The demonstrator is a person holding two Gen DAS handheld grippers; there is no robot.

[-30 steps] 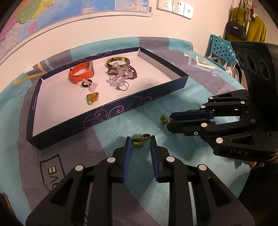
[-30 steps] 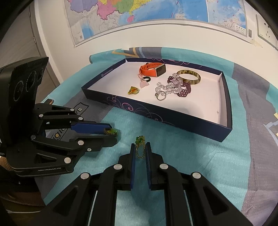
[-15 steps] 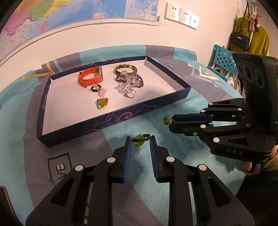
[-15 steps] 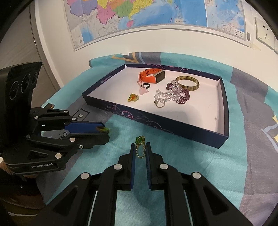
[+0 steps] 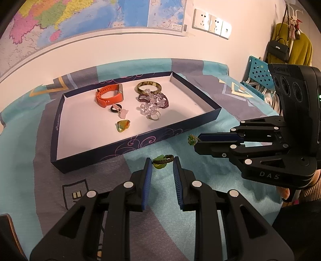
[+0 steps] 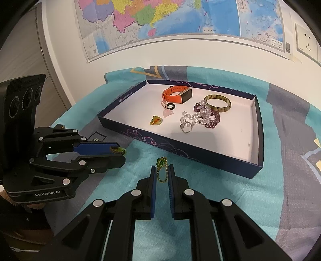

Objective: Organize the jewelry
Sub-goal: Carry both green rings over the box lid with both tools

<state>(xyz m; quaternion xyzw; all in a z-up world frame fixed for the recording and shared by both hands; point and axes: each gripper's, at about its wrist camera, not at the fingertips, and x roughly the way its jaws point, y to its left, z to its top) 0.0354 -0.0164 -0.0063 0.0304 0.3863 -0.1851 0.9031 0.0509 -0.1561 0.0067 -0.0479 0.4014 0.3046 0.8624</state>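
— So, where are the two loose pieces?

— Each is pinched in a pair of tongs above the tabletop cloth (image 5: 60,140). The left tongs (image 5: 162,163) grip a braided cord ring with a green stone (image 5: 162,161) right at the tips. The right tongs (image 6: 162,170) are nearly pressed together on a thin chain with a green bead cluster (image 6: 162,170); the cluster pokes out past the tips.

— And the tray?

— The dark blue tray (image 5: 90,154) lies just beyond both tongs, its near wall between them and the white floor. Nothing else stands in the way.

— What's in it?

— One orange watch (image 5: 109,96), one mottled bangle (image 5: 148,87), one black ring (image 5: 114,108) touching a pink charm (image 5: 122,114), one yellow-green pendant (image 5: 122,126), a purple bead bracelet (image 5: 163,99) tangled with a clear bead strand (image 5: 147,106), and one silver ring (image 5: 154,116).

— Around it?

— A map (image 6: 160,18) and wall sockets (image 5: 211,23) behind; a blue perforated chair (image 5: 258,74) and a hanging black bag (image 5: 277,48) off right.
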